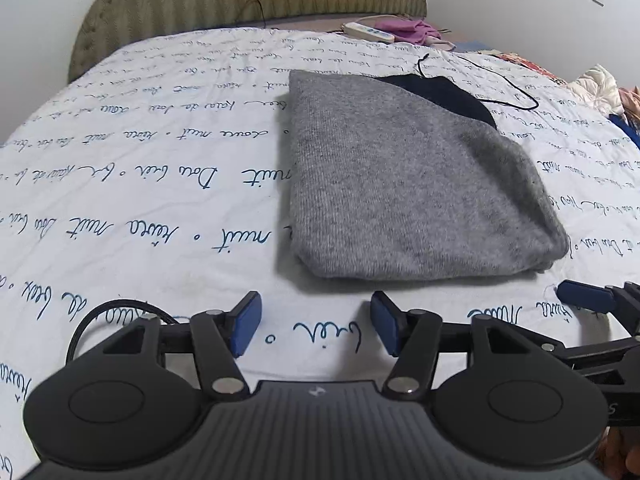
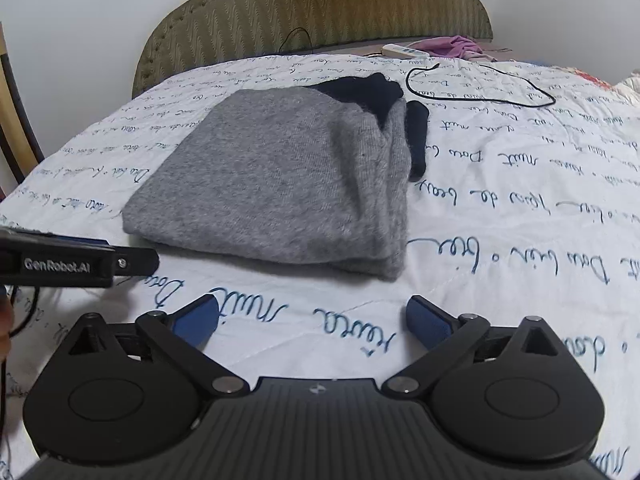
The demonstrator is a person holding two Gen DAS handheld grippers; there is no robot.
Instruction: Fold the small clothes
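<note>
A folded grey knitted sweater (image 1: 408, 184) lies flat on a white bed sheet with blue handwriting printed on it (image 1: 140, 184). A dark navy part of the sweater (image 1: 436, 92) peeks out at its far end.

The left gripper with blue pads (image 1: 316, 326) sits low over the sheet, just in front of the near edge of the sweater. Its fingers are spread apart, with only bare sheet between them. It does not touch the sweater.

The right gripper with blue pads (image 2: 312, 322) is also just in front of the sweater's near edge, close to its right corner. Its fingers are spread very wide and hold nothing.

The two grippers are side by side, near each other. A thin black cable (image 1: 504, 88) lies on the sheet past the sweater. A padded olive green headboard (image 2: 320, 12) stands at the far end of the bed.
</note>
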